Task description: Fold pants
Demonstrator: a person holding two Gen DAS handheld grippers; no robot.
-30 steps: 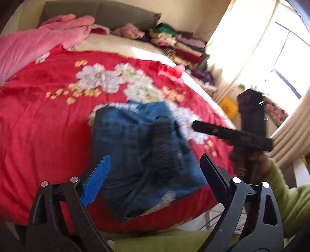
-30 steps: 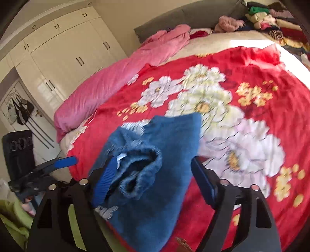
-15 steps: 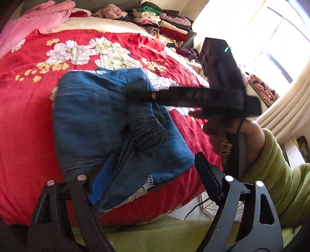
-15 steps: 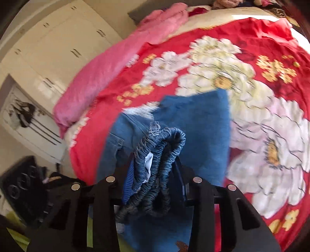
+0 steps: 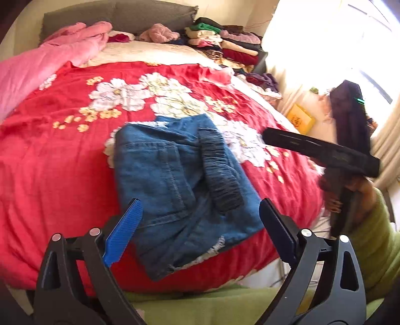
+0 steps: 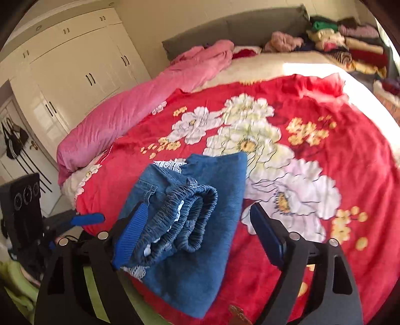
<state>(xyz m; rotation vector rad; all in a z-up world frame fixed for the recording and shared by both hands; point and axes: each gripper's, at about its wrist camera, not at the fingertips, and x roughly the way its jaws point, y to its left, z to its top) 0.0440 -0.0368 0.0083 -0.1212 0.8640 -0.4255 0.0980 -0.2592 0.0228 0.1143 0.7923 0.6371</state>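
Above the folded pants (image 5: 180, 185), both tongs (image 5: 197, 227) (image 6: 197, 225) hover agape.

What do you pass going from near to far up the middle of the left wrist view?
Folded jeans → white flowers on the red blanket → cream bedspread → grey headboard.

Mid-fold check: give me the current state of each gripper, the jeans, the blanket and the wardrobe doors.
left gripper: open, holding nothing, hovering over the near edge of the jeans.
right gripper: open, empty, elastic waistband lying loose between its fingers.
jeans: folded into a compact bundle, flat on the bed.
red floral blanket: spread out beneath the jeans.
wardrobe doors: closed.
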